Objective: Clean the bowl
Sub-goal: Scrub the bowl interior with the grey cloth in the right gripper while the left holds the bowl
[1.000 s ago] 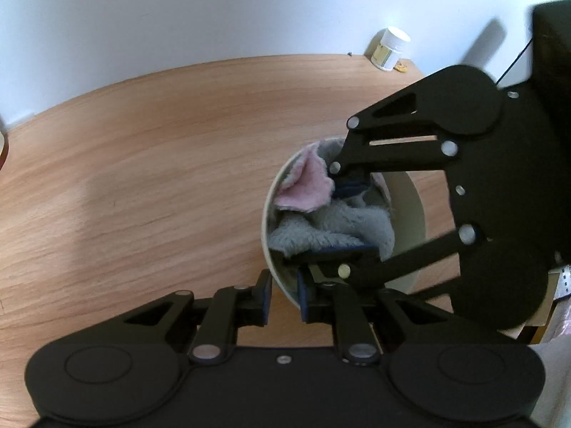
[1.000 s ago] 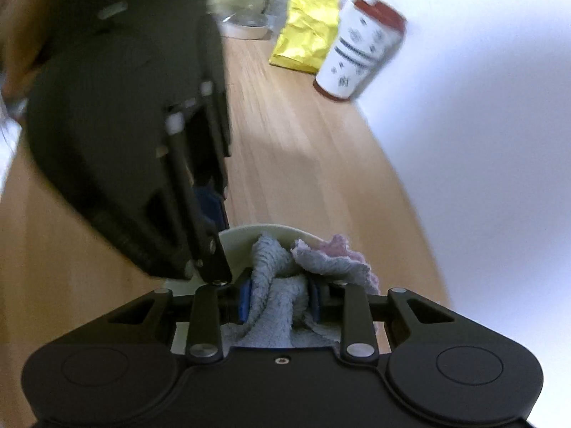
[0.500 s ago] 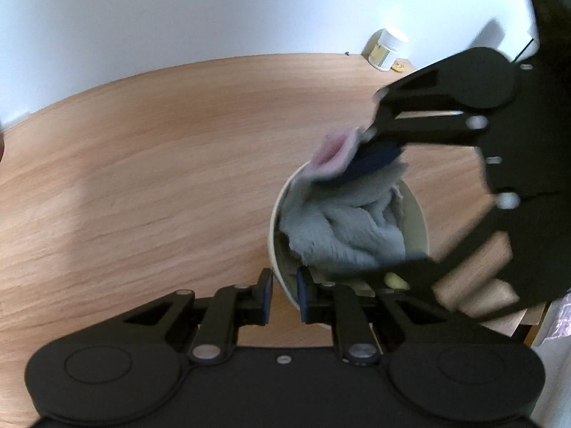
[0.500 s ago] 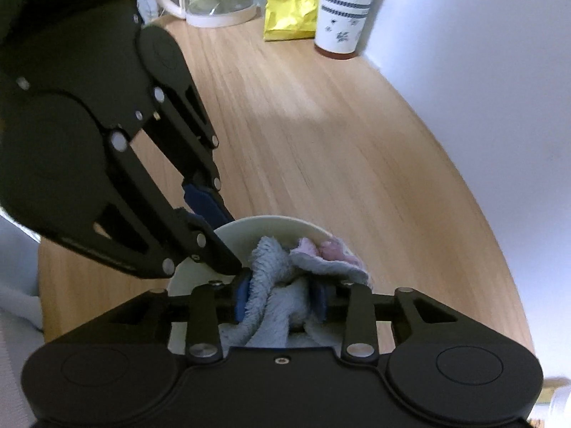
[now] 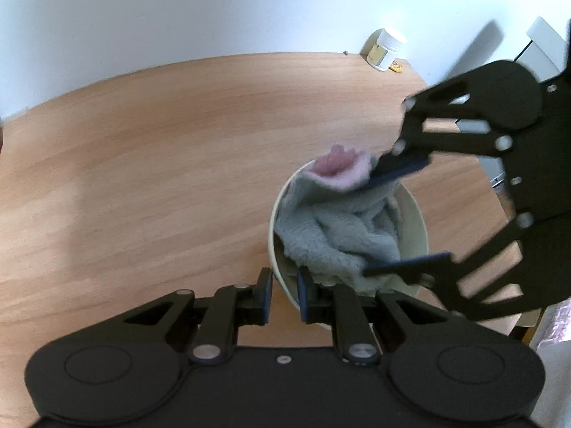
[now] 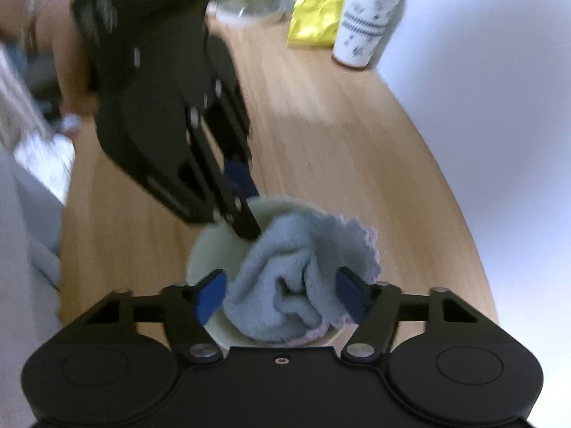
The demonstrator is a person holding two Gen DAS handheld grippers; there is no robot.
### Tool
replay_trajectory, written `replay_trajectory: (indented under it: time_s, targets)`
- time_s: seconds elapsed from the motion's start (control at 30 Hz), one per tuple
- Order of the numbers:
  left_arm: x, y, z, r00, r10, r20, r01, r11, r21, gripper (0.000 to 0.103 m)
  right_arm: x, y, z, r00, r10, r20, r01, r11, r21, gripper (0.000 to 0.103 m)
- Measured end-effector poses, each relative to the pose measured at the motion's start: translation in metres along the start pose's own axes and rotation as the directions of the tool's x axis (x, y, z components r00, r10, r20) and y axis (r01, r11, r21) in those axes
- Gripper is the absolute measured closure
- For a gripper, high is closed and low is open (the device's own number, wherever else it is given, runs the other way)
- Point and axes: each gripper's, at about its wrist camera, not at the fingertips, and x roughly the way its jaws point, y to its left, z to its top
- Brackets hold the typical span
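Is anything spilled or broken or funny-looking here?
Nothing spilled or broken. The cloth bulges over the bowl's rim, but that is just wiping. The left gripper pinches the bowl's edge; the right gripper is open around the cloth.

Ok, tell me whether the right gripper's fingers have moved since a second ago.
Yes. In the right wrist view the fingers, earlier clamped on the cloth, have spread apart, well wider than the fold, over the bowl.

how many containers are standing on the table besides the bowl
2 sure: a white jar at the table's far edge by the wall, and a red-lidded patterned cup beside a yellow bag. A blurred clear item behind the bag may be another.
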Motion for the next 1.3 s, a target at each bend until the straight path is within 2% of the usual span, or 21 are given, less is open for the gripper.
replay_trajectory:
  time_s: [0.07,0.33,0.4,0.5,0.6,0.73,0.87,1.0,1.03,1.13,1.3]
  targets:
    - [0.0,0.0,-0.001,1.0,-0.004,0.003,0.004,1.0,-0.013,0.089,0.01,0.001,0.002,1.0,-0.007,-0.027,0.007,1.0,-0.015,0.059]
    - [0.002,0.014,-0.003,1.0,-0.014,0.01,0.015,0.998,-0.058,0.088,0.045,0.003,0.011,0.992,-0.032,-0.124,0.025,0.998,-0.063,0.075]
    - [0.002,0.017,-0.003,1.0,-0.02,0.01,0.02,0.997,-0.068,0.088,0.046,-0.001,0.012,0.992,-0.018,-0.127,0.015,1.0,-0.024,0.076]
    - [0.002,0.023,-0.004,0.999,-0.036,0.018,0.037,0.994,-0.098,0.088,0.046,-0.022,0.011,0.993,0.058,-0.104,-0.044,0.99,0.136,0.077]
    - [0.003,0.032,-0.006,0.998,-0.049,0.026,0.052,0.989,-0.136,0.088,0.04,-0.042,0.007,0.993,0.101,-0.056,-0.082,0.958,0.274,0.08]
    - [0.001,0.042,-0.008,0.998,-0.051,0.044,0.057,0.984,-0.17,0.088,0.029,-0.057,0.001,0.993,0.115,0.018,-0.113,0.914,0.389,0.082]
    - [-0.027,0.037,-0.02,0.99,-0.086,0.109,0.11,0.964,-0.243,0.087,0.007,-0.068,-0.013,0.987,0.122,0.103,-0.156,0.859,0.488,0.082]
    - [-0.043,0.049,-0.029,0.982,-0.106,0.157,0.15,0.942,-0.3,0.087,-0.015,-0.078,-0.033,0.962,0.152,0.226,-0.261,0.75,0.608,0.082]
    - [-0.043,0.05,-0.031,0.983,-0.098,0.154,0.141,0.943,-0.302,0.087,-0.015,-0.082,-0.036,0.952,0.164,0.257,-0.294,0.719,0.629,0.082]
    - [-0.04,0.047,-0.034,0.985,-0.101,0.137,0.139,0.941,-0.31,0.088,0.0,-0.083,-0.036,0.937,0.192,0.29,-0.341,0.675,0.654,0.082]
    - [-0.034,0.043,-0.038,0.986,-0.118,0.121,0.15,0.941,-0.304,0.09,0.014,-0.073,-0.035,0.929,0.22,0.298,-0.368,0.642,0.673,0.082]
